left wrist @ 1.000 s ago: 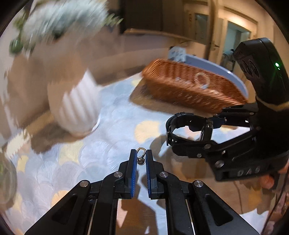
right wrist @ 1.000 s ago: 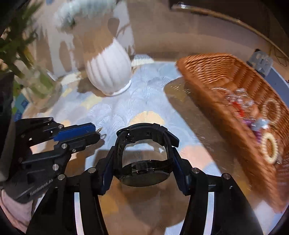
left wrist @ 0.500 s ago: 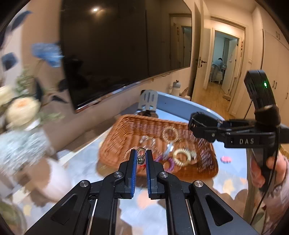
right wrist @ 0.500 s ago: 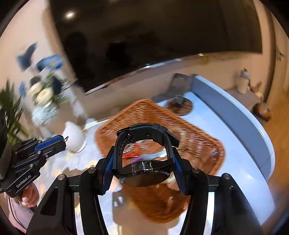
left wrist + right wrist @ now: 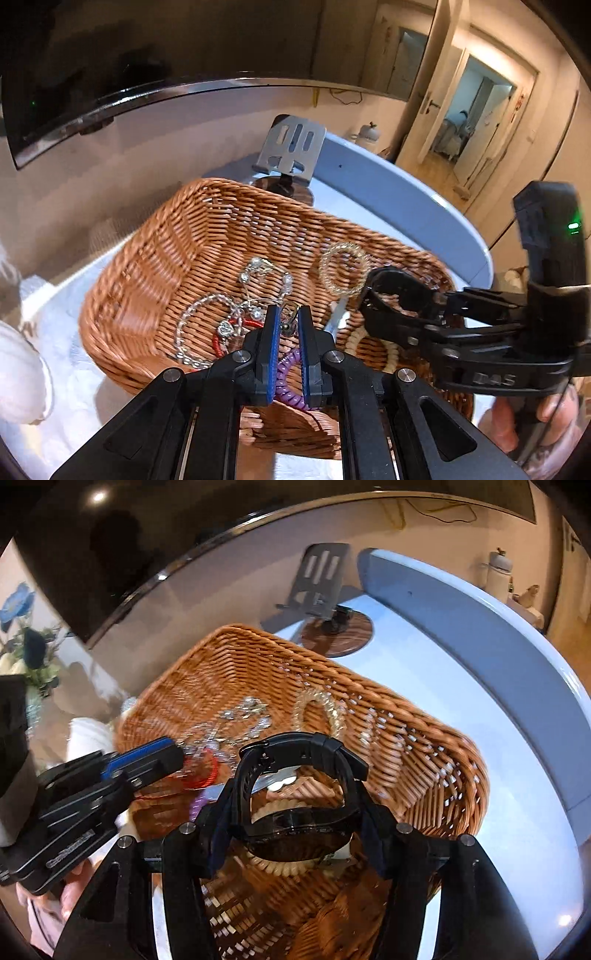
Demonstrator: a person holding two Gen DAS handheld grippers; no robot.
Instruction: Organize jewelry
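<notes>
Now I have both hand-held grippers over the basket point(image 5: 155, 266) — left hand-held gripper point(image 5: 287, 325) pinching a small clasp point(image 5: 290, 322), right hand-held gripper point(image 5: 295, 812) easing apart around the black watch point(image 5: 295, 775) — so both should drop inside.

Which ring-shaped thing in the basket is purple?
The coiled spiral band lying right under the left tongs is the purple one. The other loops are gold wire, clear beads, red cord and cream.

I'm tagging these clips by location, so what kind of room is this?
Probably a home living room: a large dark TV screen hangs on the wall, a wicker basket of jewelry sits on a round white table, and a doorway opens onto another room.
</notes>
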